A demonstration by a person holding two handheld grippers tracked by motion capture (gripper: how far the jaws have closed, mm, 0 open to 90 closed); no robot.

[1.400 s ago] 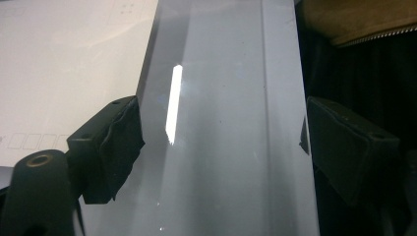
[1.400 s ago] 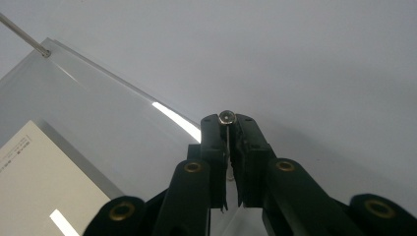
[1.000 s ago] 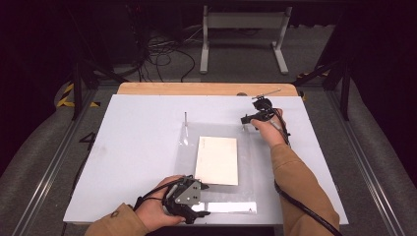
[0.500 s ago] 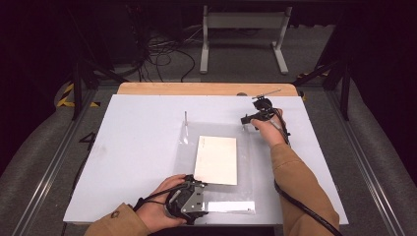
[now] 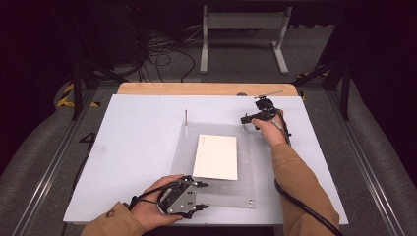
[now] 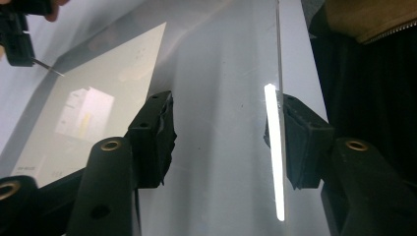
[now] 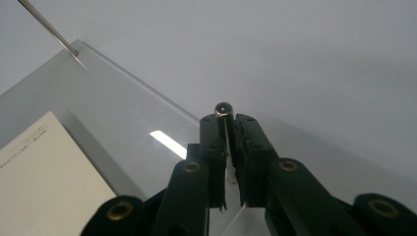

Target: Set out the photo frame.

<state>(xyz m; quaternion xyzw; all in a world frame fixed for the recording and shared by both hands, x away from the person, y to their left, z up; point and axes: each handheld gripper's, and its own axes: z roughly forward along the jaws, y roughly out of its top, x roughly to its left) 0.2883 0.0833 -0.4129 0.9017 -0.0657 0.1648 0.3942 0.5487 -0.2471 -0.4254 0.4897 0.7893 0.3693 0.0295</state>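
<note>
The clear plastic sheet [image 5: 214,164] lay flat mid-bench with a cream card [image 5: 217,156] on it. Our right tongs [image 5: 244,119] were pinching a thin metal pin [image 7: 223,109] at the sheet's far right corner; a second pin [image 5: 186,115] stood at the far left corner. Our left tongs [image 6: 221,130], just been closing, straddled the sheet's near edge, pads not yet pressing. We judged the step as gripping that edge; next, squeeze and lift gently. White bench [image 5: 133,147] lay open left; its front edge sat close.
</note>
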